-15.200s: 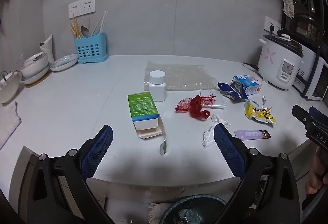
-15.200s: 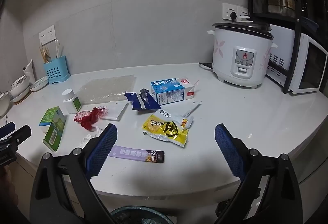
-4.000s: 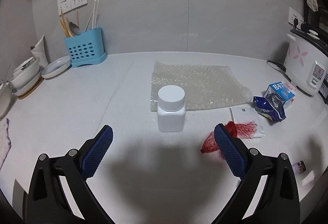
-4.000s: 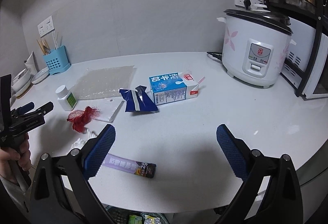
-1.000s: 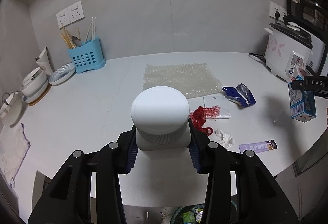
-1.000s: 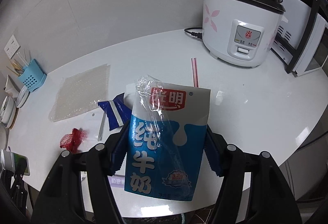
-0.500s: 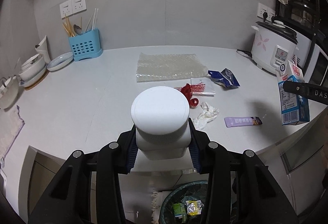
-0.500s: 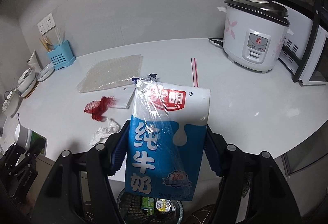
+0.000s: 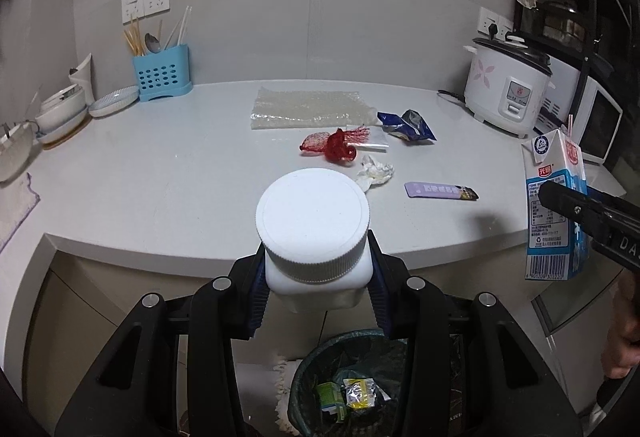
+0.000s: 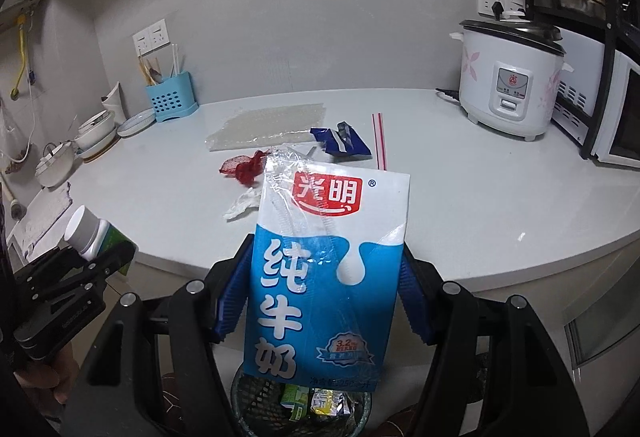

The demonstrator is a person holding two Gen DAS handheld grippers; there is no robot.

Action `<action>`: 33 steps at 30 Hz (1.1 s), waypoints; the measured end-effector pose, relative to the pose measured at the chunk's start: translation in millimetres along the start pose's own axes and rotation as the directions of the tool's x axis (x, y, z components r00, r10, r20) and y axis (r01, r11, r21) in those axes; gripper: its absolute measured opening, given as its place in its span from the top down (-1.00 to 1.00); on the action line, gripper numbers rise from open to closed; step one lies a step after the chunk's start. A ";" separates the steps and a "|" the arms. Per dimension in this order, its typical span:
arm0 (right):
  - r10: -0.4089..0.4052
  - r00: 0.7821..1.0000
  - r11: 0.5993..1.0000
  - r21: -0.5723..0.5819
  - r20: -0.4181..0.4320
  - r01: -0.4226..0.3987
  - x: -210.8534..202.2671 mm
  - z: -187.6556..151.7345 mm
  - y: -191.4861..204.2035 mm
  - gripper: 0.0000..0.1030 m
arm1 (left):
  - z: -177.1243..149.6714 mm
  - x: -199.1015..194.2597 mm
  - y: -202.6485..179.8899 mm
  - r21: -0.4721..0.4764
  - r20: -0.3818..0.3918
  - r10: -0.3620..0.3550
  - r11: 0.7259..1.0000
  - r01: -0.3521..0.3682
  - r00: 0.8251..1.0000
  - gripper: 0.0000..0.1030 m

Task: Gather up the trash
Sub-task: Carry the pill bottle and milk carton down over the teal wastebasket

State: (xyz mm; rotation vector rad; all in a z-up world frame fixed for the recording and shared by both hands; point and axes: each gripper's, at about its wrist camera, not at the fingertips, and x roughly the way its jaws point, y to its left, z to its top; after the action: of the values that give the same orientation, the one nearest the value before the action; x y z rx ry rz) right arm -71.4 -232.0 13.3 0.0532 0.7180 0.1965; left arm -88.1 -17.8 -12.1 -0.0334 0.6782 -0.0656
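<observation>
My left gripper (image 9: 316, 289) is shut on a white plastic bottle (image 9: 313, 225) with a white screw cap, held off the counter's front edge above a dark trash bin (image 9: 352, 381). My right gripper (image 10: 324, 301) is shut on a blue and white milk carton (image 10: 326, 269), held upright over the same bin (image 10: 304, 403). The carton also shows at the right of the left wrist view (image 9: 554, 205). On the counter lie a red mesh net (image 9: 332, 145), a crumpled white tissue (image 9: 374, 171), a purple wrapper (image 9: 440, 191), a blue foil bag (image 9: 406, 127) and bubble wrap (image 9: 308, 109).
A white rice cooker (image 10: 510, 77) and a microwave (image 10: 616, 113) stand at the right. A blue utensil holder (image 9: 162, 75) and stacked bowls (image 9: 60, 117) are at the back left. A red-striped straw (image 10: 379, 141) lies on the counter. The bin holds a green box and a yellow wrapper.
Both grippers have pulled back from the counter and risen a little, carrying the bottle and the carton. The bin now sits more fully under both.
</observation>
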 end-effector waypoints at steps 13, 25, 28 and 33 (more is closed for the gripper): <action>-0.003 0.998 0.999 -0.046 0.059 0.005 -15.8 -86.5 25.2 -0.21 | -78.2 10.5 -0.3 -0.010 -0.075 -0.014 1.000 0.013 0.997 0.19; -0.009 0.999 0.999 -0.054 -0.034 0.008 24.2 -151.2 20.7 -0.21 | -146.0 36.4 0.1 -0.039 -0.125 -0.044 0.998 0.040 0.991 0.19; -0.008 0.999 0.997 -0.077 -0.038 0.005 33.8 -166.6 24.8 -0.21 | -164.0 50.4 -0.9 -0.045 -0.162 -0.052 0.998 0.045 0.985 0.19; -0.002 0.997 0.995 -0.096 -0.074 -0.005 52.3 -191.3 33.4 -0.21 | -193.2 67.6 -5.0 -0.028 -0.206 -0.047 0.999 0.042 0.977 0.19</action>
State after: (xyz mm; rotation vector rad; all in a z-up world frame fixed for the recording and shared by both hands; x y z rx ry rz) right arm -164.2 -192.6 -160.8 -0.0453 0.7815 0.2349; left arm -157.2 -29.4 -204.5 -0.0649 0.8868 -0.1053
